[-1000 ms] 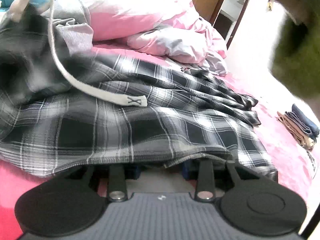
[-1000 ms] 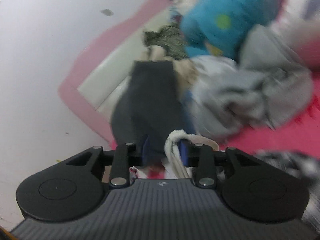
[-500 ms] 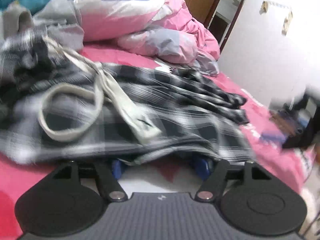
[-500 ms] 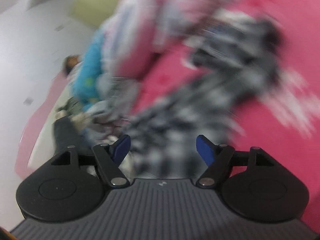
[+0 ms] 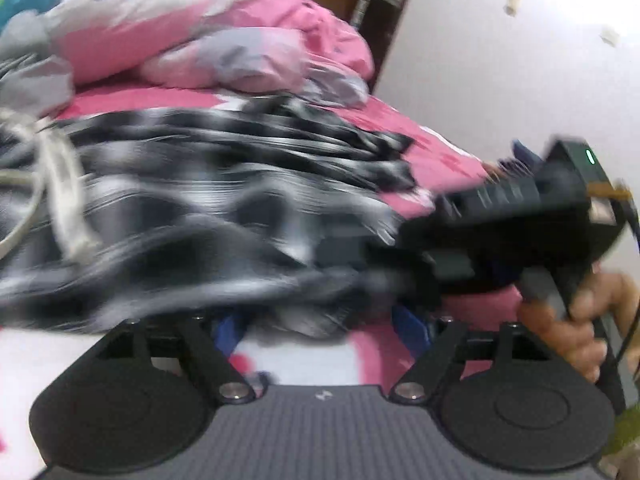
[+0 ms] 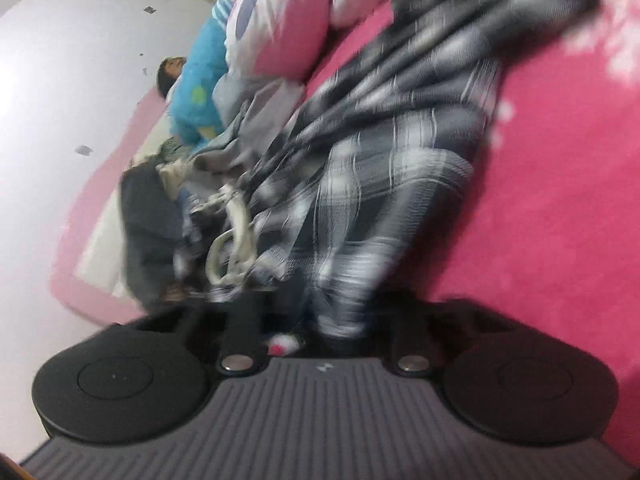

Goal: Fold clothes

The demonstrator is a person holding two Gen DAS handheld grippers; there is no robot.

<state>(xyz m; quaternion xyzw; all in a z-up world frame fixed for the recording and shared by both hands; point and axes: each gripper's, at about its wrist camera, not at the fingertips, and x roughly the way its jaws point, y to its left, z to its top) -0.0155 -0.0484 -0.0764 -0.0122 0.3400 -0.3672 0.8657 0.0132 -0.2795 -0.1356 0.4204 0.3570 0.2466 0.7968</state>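
A black-and-white plaid garment [image 5: 208, 200] with a cream drawstring [image 5: 60, 184] lies rumpled across the pink bed sheet [image 6: 560, 200]. My left gripper [image 5: 320, 330] is open at the garment's near hem, its blue pads [image 5: 226, 332] wide apart with the hem draped just over them. In the right wrist view, my right gripper [image 6: 332, 320] has its fingers drawn close together on a fold of the plaid garment [image 6: 360, 208]; cloth hides the tips. The drawstring [image 6: 232, 240] lies loose to their left. The left wrist view shows the right gripper's body [image 5: 520, 216], held by a hand [image 5: 568, 320].
Pink and white bedding [image 5: 180, 32] is heaped at the back of the bed. A grey garment [image 5: 32, 72], a blue plush item [image 6: 196, 92] and a dark garment [image 6: 148, 220] lie by the headboard. A brown door [image 5: 376, 12] and a white wall stand beyond.
My left gripper has opened and let the hem go. My right gripper dropped the drawstring, swung across to the plaid garment's near edge and shut on it.
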